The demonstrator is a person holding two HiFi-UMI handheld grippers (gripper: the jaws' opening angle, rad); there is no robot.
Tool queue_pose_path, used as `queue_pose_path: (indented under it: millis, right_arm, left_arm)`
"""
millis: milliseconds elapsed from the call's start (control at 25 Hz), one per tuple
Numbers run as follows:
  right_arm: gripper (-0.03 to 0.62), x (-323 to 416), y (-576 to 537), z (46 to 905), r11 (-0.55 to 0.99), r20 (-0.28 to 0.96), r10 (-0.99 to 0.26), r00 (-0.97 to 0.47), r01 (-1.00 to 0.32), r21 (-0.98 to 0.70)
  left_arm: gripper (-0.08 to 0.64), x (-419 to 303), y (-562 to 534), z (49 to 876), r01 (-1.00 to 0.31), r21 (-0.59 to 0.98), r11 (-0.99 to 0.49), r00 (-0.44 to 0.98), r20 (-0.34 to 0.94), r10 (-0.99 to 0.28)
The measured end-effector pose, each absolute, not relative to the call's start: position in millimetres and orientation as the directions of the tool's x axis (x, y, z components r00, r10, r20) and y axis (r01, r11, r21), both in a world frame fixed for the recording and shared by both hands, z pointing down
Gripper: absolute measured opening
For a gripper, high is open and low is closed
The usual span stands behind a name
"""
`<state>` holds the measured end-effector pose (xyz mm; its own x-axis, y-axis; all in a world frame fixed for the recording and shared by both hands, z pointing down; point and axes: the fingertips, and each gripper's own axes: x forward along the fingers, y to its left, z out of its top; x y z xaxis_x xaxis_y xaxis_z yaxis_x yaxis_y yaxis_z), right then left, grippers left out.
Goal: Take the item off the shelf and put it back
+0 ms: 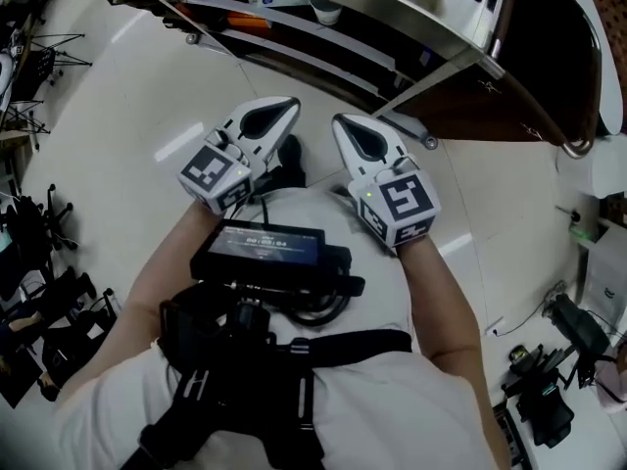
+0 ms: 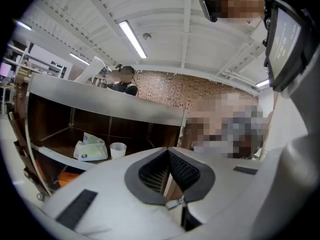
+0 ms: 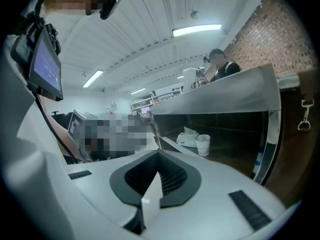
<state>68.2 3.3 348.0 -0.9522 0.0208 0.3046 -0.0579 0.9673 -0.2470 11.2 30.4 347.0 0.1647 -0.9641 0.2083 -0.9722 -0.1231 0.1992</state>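
jaws together on left gripper [image 2: 168, 151] and right gripper [image 3: 159, 154], cup [image 2: 118, 149] on shelf [image 2: 57, 145]

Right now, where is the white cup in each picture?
Head view: cup top middle, in the shelf.
Left gripper view: cup lower left.
Right gripper view: cup right of centre.
Landmark: the white bag just left of the cup, on the same shelf.
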Motion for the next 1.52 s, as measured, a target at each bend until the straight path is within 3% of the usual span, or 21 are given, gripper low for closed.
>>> queue_pose_path:
  millis: [760,960,1520]
  right_arm:
    - [0.008,-58.6,-4.6,361.5,0.953,0.394,-0.095,-0.914,-0.198,-0.229]
    - [0.008,-76.0,-6.1,356.9,0.965,0.39,-0.098,-0.915,-0.184,-0.187]
    - [0.008,-66.1,-45.1,368.1,0.956,0.385,-0.059,-0.921,-0.163,-0.244]
  left_arm:
    - [0.002,-114.6,20.4,343.5,-0.924,0.265,-0.277,0.327,0.166,-0.93]
    - [0.002,-145.4,16.4,349.4,-0.936,0.24,-0.255,0.298,0.16,-0.941]
    - [0.002,-135.1,-18.0,354.9,-0.962,0.188,-0.196,0.24,0.252,-0.937]
